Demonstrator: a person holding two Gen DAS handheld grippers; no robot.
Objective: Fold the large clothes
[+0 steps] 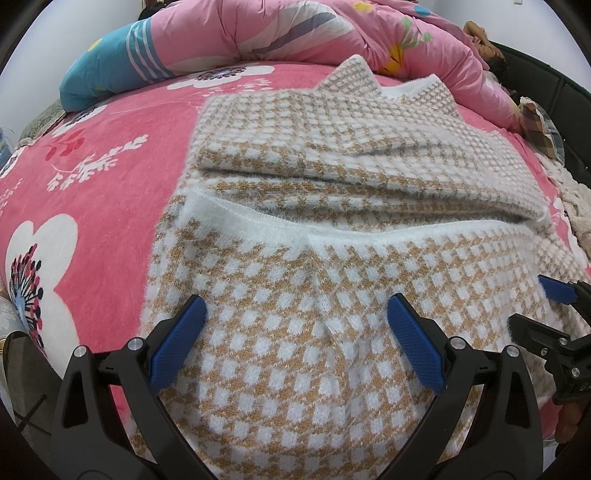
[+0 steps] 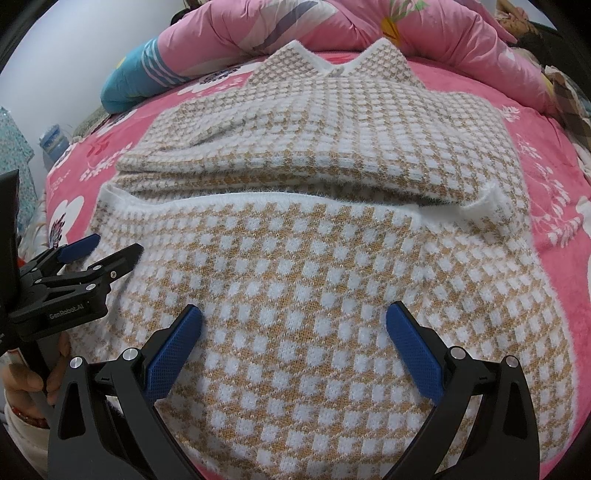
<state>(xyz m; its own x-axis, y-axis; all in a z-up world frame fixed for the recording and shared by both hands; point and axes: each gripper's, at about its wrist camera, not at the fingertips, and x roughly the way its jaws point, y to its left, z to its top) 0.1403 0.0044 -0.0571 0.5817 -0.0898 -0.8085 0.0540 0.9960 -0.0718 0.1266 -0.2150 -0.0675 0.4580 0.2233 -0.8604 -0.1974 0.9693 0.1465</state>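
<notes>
Blanket point(image 1: 92, 192) first, on the left side: pink fleece with big white flowers, covering the bed. A rolled-up pink and blue quilt point(image 1: 229, 33) sits along the far edge.

Moving in, the left hand-held gripper point(image 1: 295, 347) has its blue pads spread wide, nothing between them, hovering over the near part of the sweater point(image 1: 295, 295). That sweater is the fuzzy tan and white checked one, lying flat on the blanket roughly mid-bed. Its far half looks folded over on itself, with a thick layered edge running across, and a white ribbed hem point(image 1: 258, 218) crosses just in front of that fold. The collar points stick up at the far end, near the quilt.

Further right, the right hand-held gripper point(image 2: 293, 350) is also wide open and empty, over the same near part of the sweater, just beside the left one. From the right wrist camera you can see the left one coming in from the side, with a hand point(image 2: 22, 380) wrapped around its handle. A white cuff point(image 2: 487, 206) pokes up at the sweater's right edge.
</notes>
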